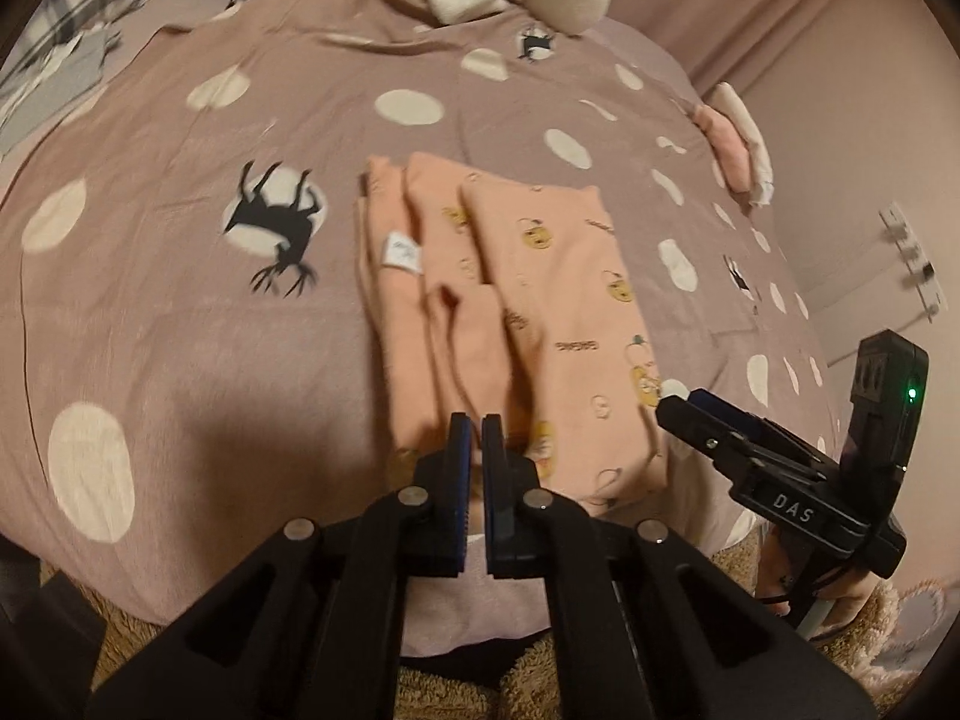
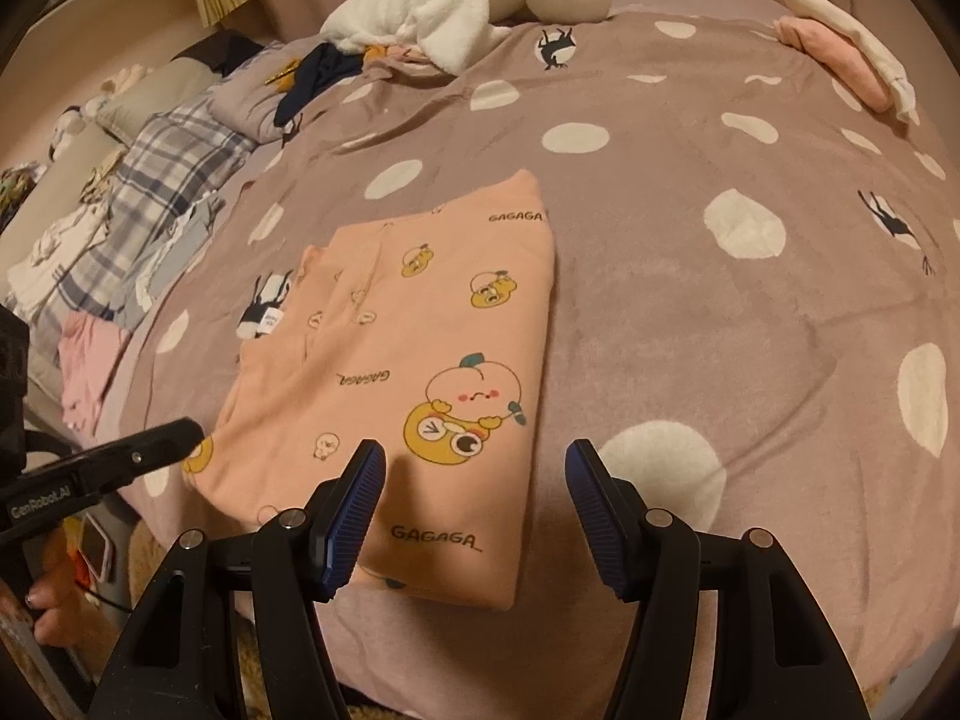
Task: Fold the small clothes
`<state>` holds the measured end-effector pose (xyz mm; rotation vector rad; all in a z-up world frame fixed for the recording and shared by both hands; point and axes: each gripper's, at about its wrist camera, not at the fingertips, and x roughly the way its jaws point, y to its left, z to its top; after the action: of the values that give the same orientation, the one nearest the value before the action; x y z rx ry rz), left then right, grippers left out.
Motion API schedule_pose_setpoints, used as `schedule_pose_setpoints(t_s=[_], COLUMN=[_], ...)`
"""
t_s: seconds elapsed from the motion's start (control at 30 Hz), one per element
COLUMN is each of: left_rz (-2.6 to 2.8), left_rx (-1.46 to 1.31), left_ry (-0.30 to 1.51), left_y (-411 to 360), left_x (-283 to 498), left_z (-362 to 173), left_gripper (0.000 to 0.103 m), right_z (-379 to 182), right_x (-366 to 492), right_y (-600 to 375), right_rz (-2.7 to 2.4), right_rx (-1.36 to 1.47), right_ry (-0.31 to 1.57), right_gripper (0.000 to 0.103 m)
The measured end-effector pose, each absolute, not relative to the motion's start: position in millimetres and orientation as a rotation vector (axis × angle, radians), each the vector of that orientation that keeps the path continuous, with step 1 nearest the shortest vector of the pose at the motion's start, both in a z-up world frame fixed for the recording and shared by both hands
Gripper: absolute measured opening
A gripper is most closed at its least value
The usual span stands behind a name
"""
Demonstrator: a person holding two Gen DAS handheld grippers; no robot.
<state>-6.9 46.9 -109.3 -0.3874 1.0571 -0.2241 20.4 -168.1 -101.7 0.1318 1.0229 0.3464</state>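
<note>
One folded peach garment [image 2: 414, 360] is seen at the centre of the frame, laid flat on the dotted bed cover [image 2: 690, 312]. The left claw [image 1: 474, 450] is nearly closed, with a thin gap, and nothing is held in it. The right claw [image 2: 474, 480] is held wide open and empty above the garment's near edge. One white plush [image 2: 474, 6] is seen at the top, and two folded cloths [image 2: 840, 54] at the upper right.
</note>
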Motion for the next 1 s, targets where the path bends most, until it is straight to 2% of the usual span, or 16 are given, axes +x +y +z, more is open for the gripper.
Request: schedule_pose_setpoints(t_s=[0.17, 0.2, 0.33, 0.4, 0.5, 0.8, 1.0], left_rz=[-0.202, -0.205, -0.203, -0.201, -0.189, -0.207, -0.201], left_rx=[-0.387, -0.387, -0.381, -0.381, -0.383, -0.366, -0.382], left_ry=[1.062, 1.062, 1.062, 1.065, 1.076, 1.111, 1.122], left_y=[49.3, 48.4, 44.8, 44.7, 45.4, 38.9, 44.3], left_x=[-10.3, -10.6, -11.5, -10.3, -6.7, 5.3, 23.6], left_z=[-104.9, -103.8, -102.6, -103.4, -106.0, -114.8, -123.2], left_gripper=[0.005, 0.009, 0.04, 0.045, 0.059, 0.063, 0.075], right_z=[-101.2, -100.9, -101.2, -101.7, -101.3, -102.8, -104.1], right_x=[20.1, 20.0, 20.5, 21.4, 21.3, 22.9, 30.3], right_y=[-167.1, -167.4, -169.6, -171.1, -173.3, -174.6, -171.1], right_rz=[0.343, 0.341, 0.336, 0.332, 0.328, 0.33, 0.338], right_rx=[0.132, 0.13, 0.136, 0.139, 0.146, 0.158, 0.151], right_ry=[1.025, 1.024, 1.026, 1.03, 1.03, 1.04, 1.044], right_gripper=[0.062, 0.062, 0.062, 0.062, 0.063, 0.069, 0.079])
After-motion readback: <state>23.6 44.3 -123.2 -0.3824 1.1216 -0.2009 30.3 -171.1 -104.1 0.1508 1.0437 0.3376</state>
